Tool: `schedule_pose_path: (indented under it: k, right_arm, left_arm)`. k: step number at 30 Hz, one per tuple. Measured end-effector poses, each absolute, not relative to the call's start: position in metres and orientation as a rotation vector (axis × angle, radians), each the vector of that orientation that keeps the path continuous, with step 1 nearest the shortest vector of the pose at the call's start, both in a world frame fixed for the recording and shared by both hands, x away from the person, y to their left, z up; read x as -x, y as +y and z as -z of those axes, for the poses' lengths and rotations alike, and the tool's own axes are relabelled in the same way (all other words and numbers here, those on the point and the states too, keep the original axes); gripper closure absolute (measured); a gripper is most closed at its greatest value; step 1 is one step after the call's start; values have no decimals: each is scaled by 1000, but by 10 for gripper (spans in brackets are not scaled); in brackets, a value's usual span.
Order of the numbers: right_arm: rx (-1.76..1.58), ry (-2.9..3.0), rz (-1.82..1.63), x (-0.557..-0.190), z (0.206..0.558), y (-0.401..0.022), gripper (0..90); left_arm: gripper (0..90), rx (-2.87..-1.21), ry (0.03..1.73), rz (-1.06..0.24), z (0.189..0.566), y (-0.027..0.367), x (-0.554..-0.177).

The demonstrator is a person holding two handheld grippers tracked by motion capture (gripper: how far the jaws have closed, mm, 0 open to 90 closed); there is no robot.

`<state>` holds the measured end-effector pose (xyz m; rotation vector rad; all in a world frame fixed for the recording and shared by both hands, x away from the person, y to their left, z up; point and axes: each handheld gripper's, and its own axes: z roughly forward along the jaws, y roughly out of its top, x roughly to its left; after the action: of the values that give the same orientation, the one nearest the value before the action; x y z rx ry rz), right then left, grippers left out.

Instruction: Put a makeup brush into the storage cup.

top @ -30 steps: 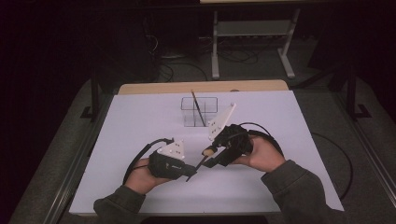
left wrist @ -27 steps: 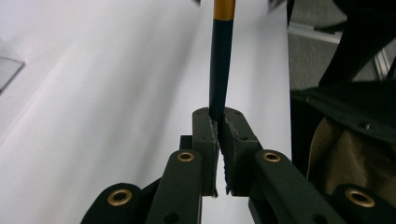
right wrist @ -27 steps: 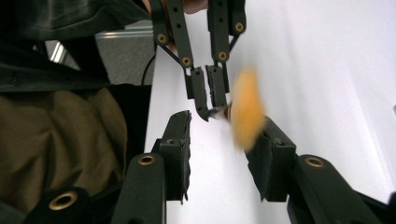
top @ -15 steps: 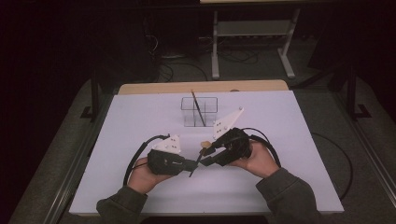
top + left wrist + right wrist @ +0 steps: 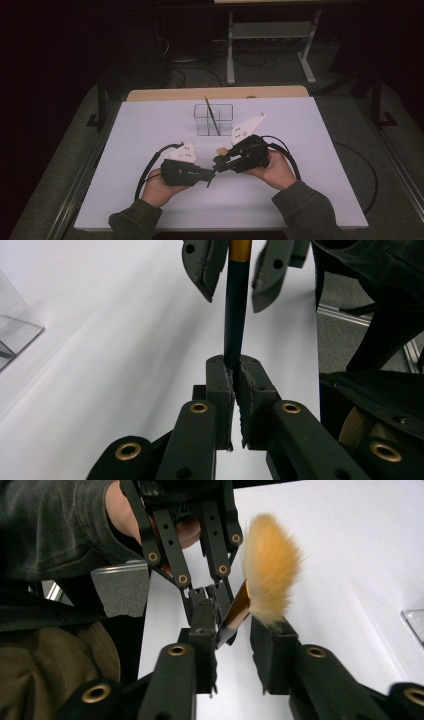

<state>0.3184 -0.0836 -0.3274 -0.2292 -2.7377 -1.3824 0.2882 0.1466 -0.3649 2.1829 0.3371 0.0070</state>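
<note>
Nearest the person, the left gripper (image 5: 210, 176) is clenched on the dark handle end of a brush (image 5: 235, 315), held just above the table (image 5: 150, 130) at its near middle. The brush runs from those jaws away and to the right toward the right gripper (image 5: 218, 163), its gold ferrule and orange bristles (image 5: 270, 570) at the far end, so its long axis lies nearly level and the bristles point past the right hand. The right gripper's jaws flank the ferrule; they have just been closing on it, and a gap shows at one pad (image 5: 272, 645), so they are not yet pressing.

Since a second ago the two hands have drawn closer together, with the right gripper now straddling the brush.

Farther off, a clear box (image 5: 214, 120) holds another thin stick, standing tilted.
</note>
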Motion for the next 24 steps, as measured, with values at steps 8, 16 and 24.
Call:
schedule_pose_path:
  k: [8,16,24]
  right_arm:
    - [216,-2675,1367,-326,329,-83,824]
    - [220,-2738,1249,-335,321,-80,825]
    - [249,-2797,1147,-344,317,-81,825]
  left_arm:
    - [833,-2187,321,-12,366,146,-290]
    - [741,-2217,333,-37,367,154,-292]
    - [714,-2244,362,-59,371,167,-289]
